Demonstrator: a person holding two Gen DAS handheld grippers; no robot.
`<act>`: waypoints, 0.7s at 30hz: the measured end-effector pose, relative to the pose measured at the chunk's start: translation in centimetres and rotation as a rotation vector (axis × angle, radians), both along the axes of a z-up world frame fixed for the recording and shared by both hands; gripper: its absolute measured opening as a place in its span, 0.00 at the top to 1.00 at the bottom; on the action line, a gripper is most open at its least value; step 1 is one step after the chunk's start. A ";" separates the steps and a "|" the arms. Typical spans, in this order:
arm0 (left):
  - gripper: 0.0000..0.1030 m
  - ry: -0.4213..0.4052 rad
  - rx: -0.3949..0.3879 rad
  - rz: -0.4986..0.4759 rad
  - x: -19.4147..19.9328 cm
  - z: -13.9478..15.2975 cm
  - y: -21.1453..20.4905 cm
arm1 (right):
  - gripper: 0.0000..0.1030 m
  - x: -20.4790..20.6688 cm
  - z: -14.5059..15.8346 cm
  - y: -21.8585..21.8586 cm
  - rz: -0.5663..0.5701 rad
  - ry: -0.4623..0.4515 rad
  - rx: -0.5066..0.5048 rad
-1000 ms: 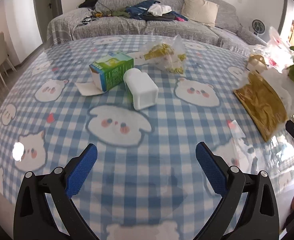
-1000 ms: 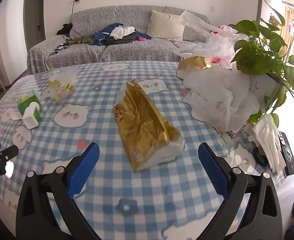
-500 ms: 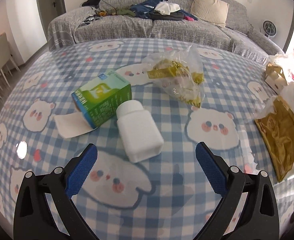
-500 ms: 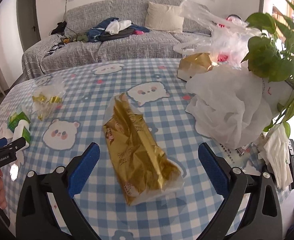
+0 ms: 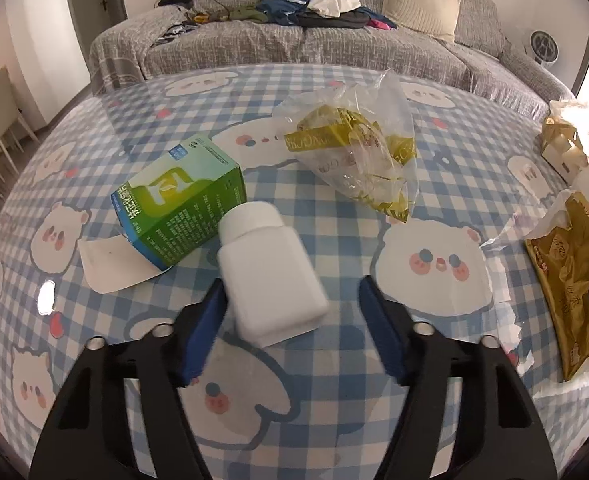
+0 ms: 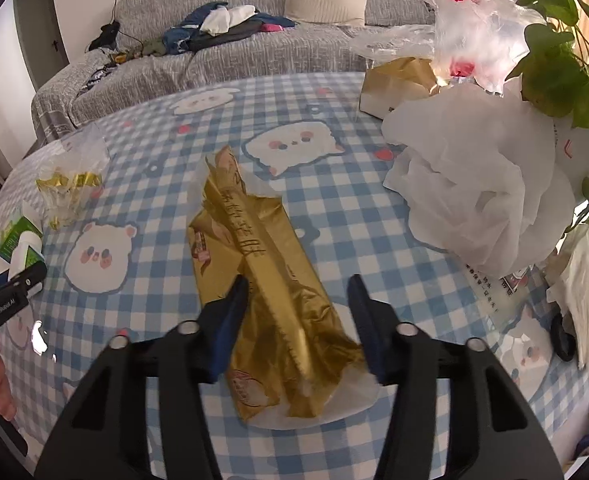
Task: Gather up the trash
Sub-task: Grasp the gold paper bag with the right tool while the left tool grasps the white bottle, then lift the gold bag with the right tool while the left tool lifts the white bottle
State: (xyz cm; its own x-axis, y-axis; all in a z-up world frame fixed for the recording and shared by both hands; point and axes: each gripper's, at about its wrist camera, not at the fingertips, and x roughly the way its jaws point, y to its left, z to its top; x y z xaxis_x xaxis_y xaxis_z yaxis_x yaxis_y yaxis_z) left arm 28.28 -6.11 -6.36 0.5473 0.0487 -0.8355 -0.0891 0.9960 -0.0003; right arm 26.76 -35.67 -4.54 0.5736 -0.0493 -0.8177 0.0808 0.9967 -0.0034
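A: Left view: the left gripper (image 5: 290, 304) is closing around a white square plastic bottle (image 5: 268, 266) lying on the blue checked tablecloth (image 5: 434, 168), touching a green carton (image 5: 182, 204). Right pad still clear.

B: Right view: the right gripper (image 6: 298, 300) is closing over a crumpled gold foil wrapper (image 6: 262, 280); its near end is blurred, contact unclear.

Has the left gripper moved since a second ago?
Yes. The left gripper has advanced across the table toward the sofa; the white bottle now lies between its closing jaws.
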 end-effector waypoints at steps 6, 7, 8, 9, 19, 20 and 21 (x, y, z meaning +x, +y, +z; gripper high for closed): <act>0.55 0.008 -0.010 0.003 0.4 -0.3 0.2 | 0.84 0.1 -0.3 0.1 -0.004 0.017 -0.010; 0.55 0.007 -0.013 0.005 0.5 -0.3 0.2 | 0.88 0.1 -0.4 0.2 0.002 0.022 -0.014; 0.55 0.005 -0.015 0.005 0.4 -0.3 0.2 | 0.89 0.2 -0.5 0.4 0.004 0.025 -0.020; 0.55 0.006 -0.016 0.001 0.4 -0.3 0.2 | 0.90 0.1 -0.5 0.4 0.004 0.024 -0.023; 0.55 -0.008 -0.015 -0.014 -0.9 0.2 -0.2 | 0.95 -0.4 -0.1 1.1 0.024 0.011 -0.038; 0.55 -0.010 -0.014 -0.015 -1.1 0.4 -0.3 | 0.95 -0.5 0.0 1.1 0.023 0.009 -0.037; 0.55 -0.012 -0.014 -0.018 -1.3 0.5 -0.3 | 0.95 -0.7 0.1 1.1 0.023 0.007 -0.036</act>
